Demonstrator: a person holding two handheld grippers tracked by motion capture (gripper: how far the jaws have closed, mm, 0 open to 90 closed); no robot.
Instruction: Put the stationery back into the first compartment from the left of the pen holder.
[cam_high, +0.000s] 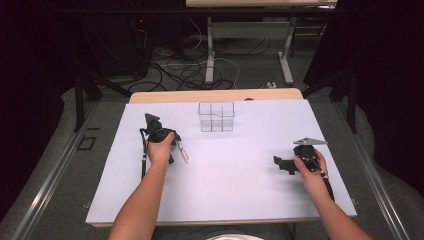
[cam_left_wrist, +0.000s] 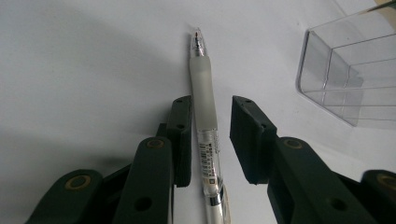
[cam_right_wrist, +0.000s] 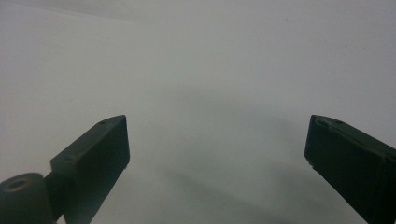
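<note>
A clear pen (cam_left_wrist: 201, 84) with a frosted grip and a red-tipped point lies on the white table (cam_high: 225, 195), left of centre (cam_high: 184, 152). My left gripper (cam_left_wrist: 212, 103) is down over it with the pen between its jaws. The pen lies against the left pad (cam_left_wrist: 183, 135), and a gap shows between it and the right pad (cam_left_wrist: 250, 135). In the high view the left gripper (cam_high: 175, 150) sits under the person's left hand. My right gripper (cam_high: 283, 164) rests low at the table's right side, open (cam_right_wrist: 217, 140) with nothing between its jaws.
A clear plastic organiser box (cam_high: 216, 116) with compartments stands at the back centre of the table, close to the pen's tip (cam_left_wrist: 348, 70). Behind the table are a desk's legs and cables on the floor.
</note>
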